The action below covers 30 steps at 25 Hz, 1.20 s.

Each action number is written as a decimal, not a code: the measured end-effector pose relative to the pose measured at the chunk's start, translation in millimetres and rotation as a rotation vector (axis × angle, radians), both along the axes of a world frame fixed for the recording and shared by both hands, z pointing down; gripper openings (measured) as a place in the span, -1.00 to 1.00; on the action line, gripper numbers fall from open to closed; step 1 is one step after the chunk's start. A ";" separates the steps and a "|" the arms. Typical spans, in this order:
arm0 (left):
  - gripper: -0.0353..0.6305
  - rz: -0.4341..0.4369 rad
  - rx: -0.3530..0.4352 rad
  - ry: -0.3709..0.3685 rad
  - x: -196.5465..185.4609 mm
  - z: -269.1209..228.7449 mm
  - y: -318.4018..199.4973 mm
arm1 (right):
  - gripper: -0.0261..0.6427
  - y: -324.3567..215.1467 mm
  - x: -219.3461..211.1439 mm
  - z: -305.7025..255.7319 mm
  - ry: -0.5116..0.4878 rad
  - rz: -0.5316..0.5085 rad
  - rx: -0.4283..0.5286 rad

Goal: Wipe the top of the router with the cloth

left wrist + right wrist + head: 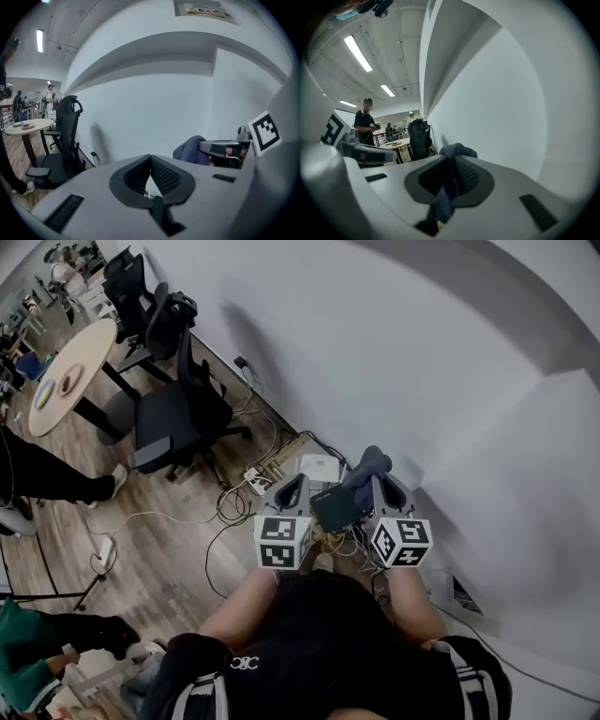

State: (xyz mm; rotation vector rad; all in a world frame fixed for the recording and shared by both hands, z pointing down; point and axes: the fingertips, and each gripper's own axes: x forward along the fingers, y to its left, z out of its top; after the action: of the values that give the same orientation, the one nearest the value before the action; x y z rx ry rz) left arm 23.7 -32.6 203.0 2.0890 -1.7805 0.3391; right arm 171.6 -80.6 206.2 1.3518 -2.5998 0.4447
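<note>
Right gripper view: the right gripper [449, 159] is clamped on the blue cloth [458, 151]. The left gripper [151, 158] has its jaws together, empty.

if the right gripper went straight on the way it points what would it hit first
Most likely the white wall: the right gripper, shut on the cloth, points at it and nothing else shows ahead of the cloth. How far off it is, I can't tell.
</note>
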 end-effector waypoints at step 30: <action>-0.88 0.186 -0.325 0.081 -33.5 230.5 -74.6 | -0.86 -58.8 19.6 277.1 0.685 0.025 -0.478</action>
State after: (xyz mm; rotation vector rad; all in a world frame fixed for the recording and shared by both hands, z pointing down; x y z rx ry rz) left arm -9.8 -107.1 433.6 2.0040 -1.3829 0.5463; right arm 191.2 -139.5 483.4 1.1116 -1.7818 0.4633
